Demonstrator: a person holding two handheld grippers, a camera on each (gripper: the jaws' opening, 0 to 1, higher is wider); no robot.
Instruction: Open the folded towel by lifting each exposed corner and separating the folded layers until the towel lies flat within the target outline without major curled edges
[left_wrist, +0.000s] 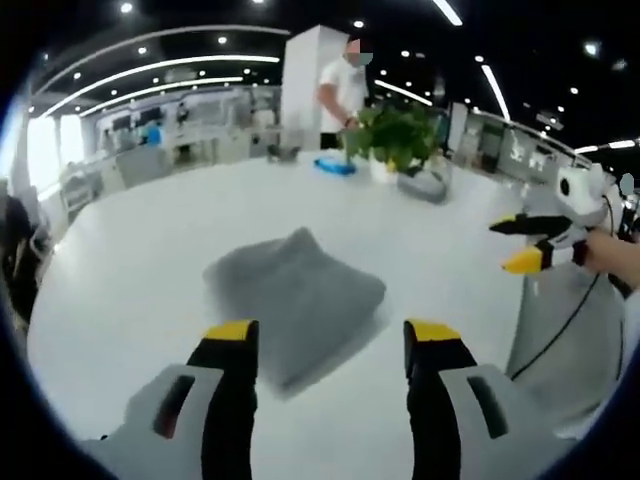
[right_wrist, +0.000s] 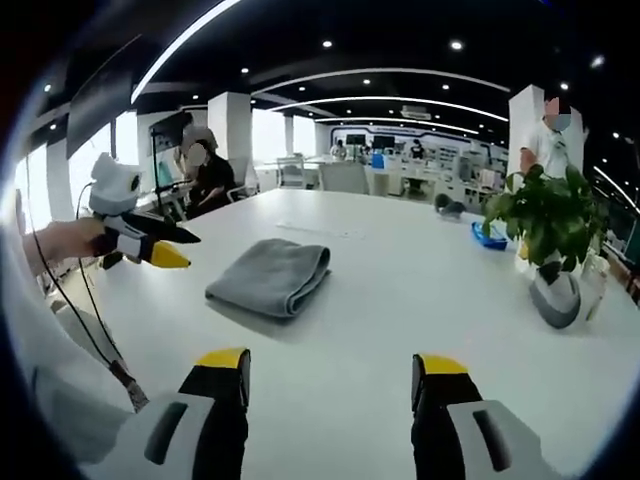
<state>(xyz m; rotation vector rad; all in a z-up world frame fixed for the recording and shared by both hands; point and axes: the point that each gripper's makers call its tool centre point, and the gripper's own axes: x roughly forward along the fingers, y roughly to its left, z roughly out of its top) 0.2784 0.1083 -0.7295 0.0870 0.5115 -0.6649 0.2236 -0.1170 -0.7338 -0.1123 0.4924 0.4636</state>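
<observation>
While the folded towel (left_wrist: 295, 300) lies on the desk (left_wrist: 150, 260), both wide-open grippers, left (left_wrist: 330, 345) and right (right_wrist: 332, 372), hover short of it.

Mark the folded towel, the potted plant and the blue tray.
folded grey towel (right_wrist: 270, 276), right gripper view, middle of top layer
potted plant (right_wrist: 545, 215), right gripper view, leaves
blue tray (right_wrist: 487, 238), right gripper view, near rim

Plain grey towel (right_wrist: 270, 276) on white desk (right_wrist: 400, 300). Black jaws tipped yellow on left hand-held gripper (left_wrist: 332, 335) and right hand-held gripper (right_wrist: 333, 365). Green-leaved plant (right_wrist: 545, 215); blue tray (right_wrist: 488, 236); white shirt (left_wrist: 345, 90).
</observation>
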